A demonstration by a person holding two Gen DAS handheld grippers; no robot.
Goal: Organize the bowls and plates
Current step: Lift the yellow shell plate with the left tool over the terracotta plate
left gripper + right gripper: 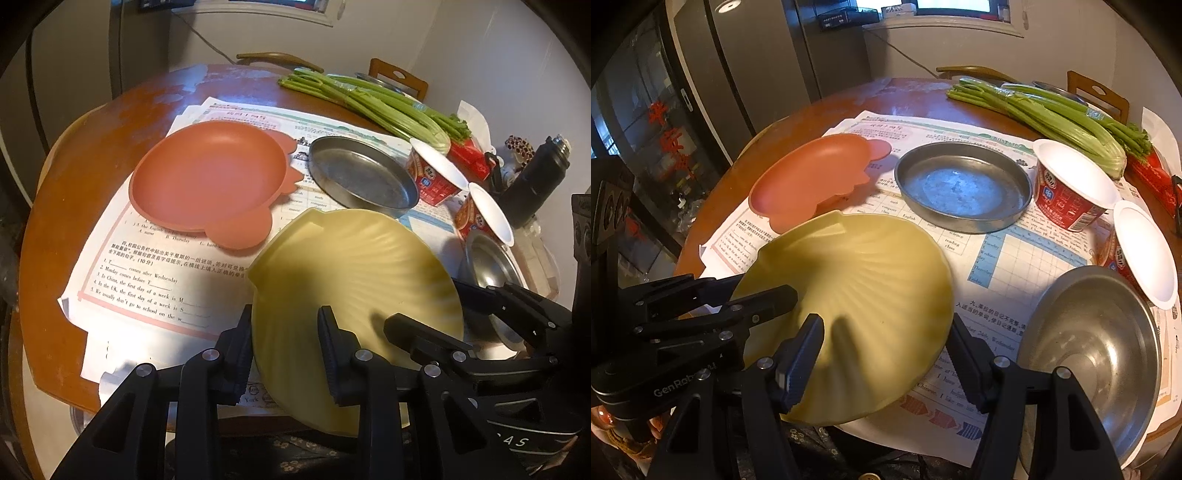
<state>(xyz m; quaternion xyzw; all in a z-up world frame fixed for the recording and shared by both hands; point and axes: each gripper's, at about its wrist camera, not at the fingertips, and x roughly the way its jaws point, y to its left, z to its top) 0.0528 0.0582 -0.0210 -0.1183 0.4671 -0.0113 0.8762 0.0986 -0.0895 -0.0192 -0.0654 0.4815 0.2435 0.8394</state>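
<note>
- Two grippers met at the tilted yellow plate, near the bench edge: left gripper jaws shut on its rim, right gripper jaws straddling, contact unclear.
- Keeping it level probably mattered.
- Pink plate, metal pan, steel bowl and cups crowded nearby.

Bare table left of orange plate, cups and celery crowding right

Warm, dim room light; my tongs throw soft shadows on the pale yellow scalloped plate; fisheye edges curve, darken.
</note>
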